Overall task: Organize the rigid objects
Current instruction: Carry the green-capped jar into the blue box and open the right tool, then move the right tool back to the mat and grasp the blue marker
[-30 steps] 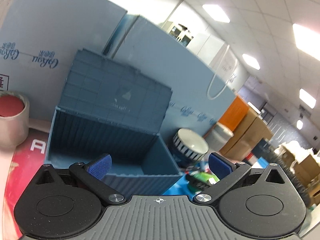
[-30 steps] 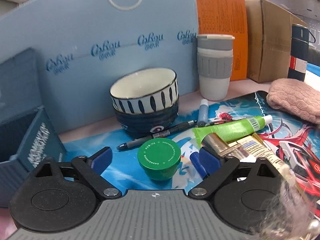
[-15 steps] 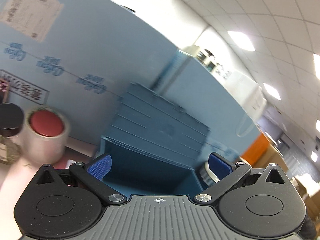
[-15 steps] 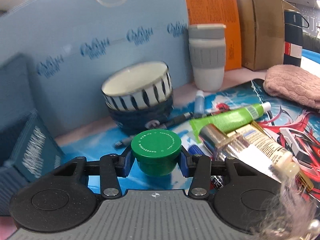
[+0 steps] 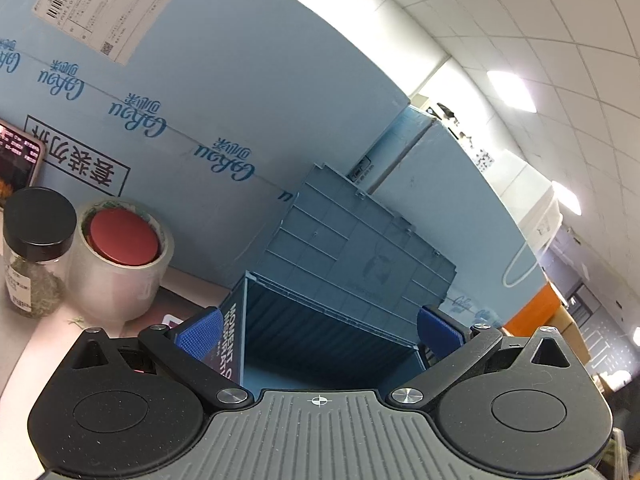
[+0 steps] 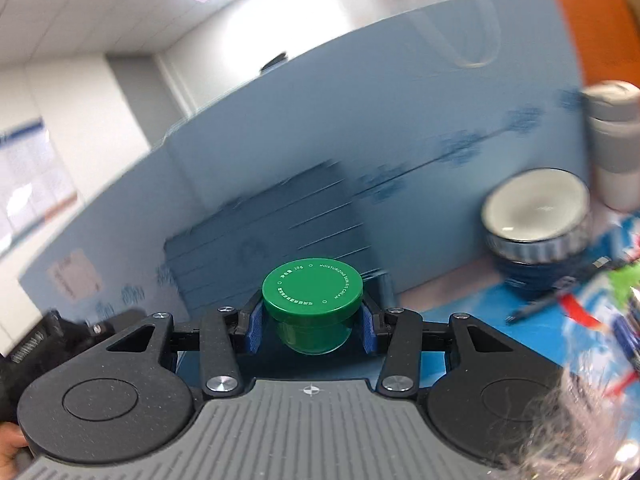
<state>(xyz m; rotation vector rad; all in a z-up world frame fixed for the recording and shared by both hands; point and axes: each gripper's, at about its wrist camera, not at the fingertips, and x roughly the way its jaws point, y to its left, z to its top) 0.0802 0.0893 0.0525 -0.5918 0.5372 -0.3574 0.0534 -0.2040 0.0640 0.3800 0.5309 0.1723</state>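
Observation:
My right gripper (image 6: 312, 330) is shut on a small green jar (image 6: 313, 306) with a round green lid, held up in the air. Behind the jar, blurred, stands the blue storage box (image 6: 260, 256) with its lid raised. In the left wrist view that same blue box (image 5: 328, 328) is close ahead, its hinged lid (image 5: 360, 256) standing up against the blue bag. My left gripper (image 5: 320, 330) hangs open just in front of the box's open top, one finger on either side of the box's near corner, with nothing held.
A tape roll (image 5: 120, 264) with a red cap inside and a black-lidded spice jar (image 5: 34, 252) stand left of the box. A striped bowl (image 6: 536, 240), a grey cup (image 6: 614, 144) and pens (image 6: 532, 312) lie at the right on a printed mat. Tall blue bags (image 5: 200, 100) close off the back.
My right gripper closed on the green jar and lifted it off the mat, swinging left toward the blue box. My left gripper drifted left, bringing the tape roll and spice jar into view.

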